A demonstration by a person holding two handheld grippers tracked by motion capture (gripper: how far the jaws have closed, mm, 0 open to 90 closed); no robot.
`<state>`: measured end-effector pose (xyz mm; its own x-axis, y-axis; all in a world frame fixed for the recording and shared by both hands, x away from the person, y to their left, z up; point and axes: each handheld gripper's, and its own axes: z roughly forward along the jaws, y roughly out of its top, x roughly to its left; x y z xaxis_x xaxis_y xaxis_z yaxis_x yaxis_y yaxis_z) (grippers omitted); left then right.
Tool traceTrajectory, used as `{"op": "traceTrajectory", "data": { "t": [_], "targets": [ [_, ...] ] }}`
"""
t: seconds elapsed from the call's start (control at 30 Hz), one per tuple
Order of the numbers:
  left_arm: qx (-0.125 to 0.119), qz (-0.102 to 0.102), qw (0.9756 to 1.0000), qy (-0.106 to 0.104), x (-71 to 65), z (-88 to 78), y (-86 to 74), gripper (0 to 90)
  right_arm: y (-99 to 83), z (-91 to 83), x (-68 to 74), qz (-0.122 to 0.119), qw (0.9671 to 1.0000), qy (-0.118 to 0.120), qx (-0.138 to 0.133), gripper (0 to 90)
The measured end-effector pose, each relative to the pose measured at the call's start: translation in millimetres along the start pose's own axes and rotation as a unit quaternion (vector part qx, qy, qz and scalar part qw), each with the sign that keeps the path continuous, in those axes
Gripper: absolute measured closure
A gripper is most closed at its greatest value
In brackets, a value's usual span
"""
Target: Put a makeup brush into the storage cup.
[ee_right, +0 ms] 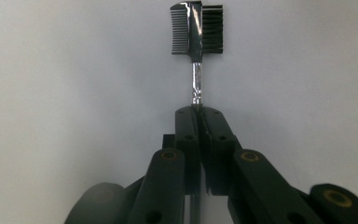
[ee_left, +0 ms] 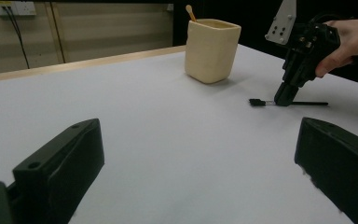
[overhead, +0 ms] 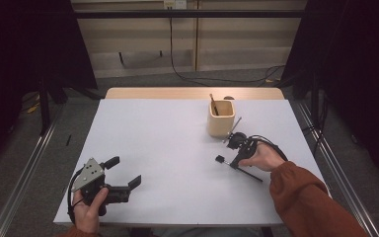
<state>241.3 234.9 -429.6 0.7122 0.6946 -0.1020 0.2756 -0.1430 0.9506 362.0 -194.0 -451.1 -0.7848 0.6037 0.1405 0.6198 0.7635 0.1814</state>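
A small black brow brush with a comb-and-bristle head point(ee_right: 196, 29) and a silver neck lies flat on the white table point(overhead: 168, 163). My right gripper point(ee_right: 199, 114) is shut on its thin handle just behind the neck. In the high view the brush point(overhead: 220, 159) lies at the right of the table with the right gripper point(overhead: 236, 163) tipped down onto it. The left gripper view has the brush point(ee_left: 257, 102) and the right gripper point(ee_left: 282, 99) at the far right. My left gripper point(overhead: 124, 171) rests at the near left, open and empty, its jaws wide apart point(ee_left: 200, 140).
A cream square cup point(overhead: 221, 118) stands behind the right gripper with a wooden-handled stick point(overhead: 213, 104) in it; the cup point(ee_left: 212, 49) also shows in the left gripper view. The table's wooden far edge point(overhead: 192, 93) and metal floor rails border the area.
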Motion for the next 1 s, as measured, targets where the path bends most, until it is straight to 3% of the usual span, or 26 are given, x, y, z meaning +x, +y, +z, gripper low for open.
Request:
{"op": "traceTrajectory", "data": {
  "t": [0.5,0.57,1.0],
  "targets": [
    [-0.002,-0.001,1.0,0.002,0.6,-0.7,0.0,1.3,-2.2,-5.1,2.1,-0.002,0.9998,0.013,-0.017,86.0],
    [-0.002,-0.003,1.0,0.002,0.8,-0.9,-0.1,1.2,-3.1,-7.5,3.7,-0.011,0.9993,0.022,-0.027,86.0],
    [-0.002,-0.001,1.0,0.002,0.7,-0.7,-0.1,1.2,-13.6,-31.5,2.4,0.002,0.9955,0.028,-0.09,86.0]
  ]
}}
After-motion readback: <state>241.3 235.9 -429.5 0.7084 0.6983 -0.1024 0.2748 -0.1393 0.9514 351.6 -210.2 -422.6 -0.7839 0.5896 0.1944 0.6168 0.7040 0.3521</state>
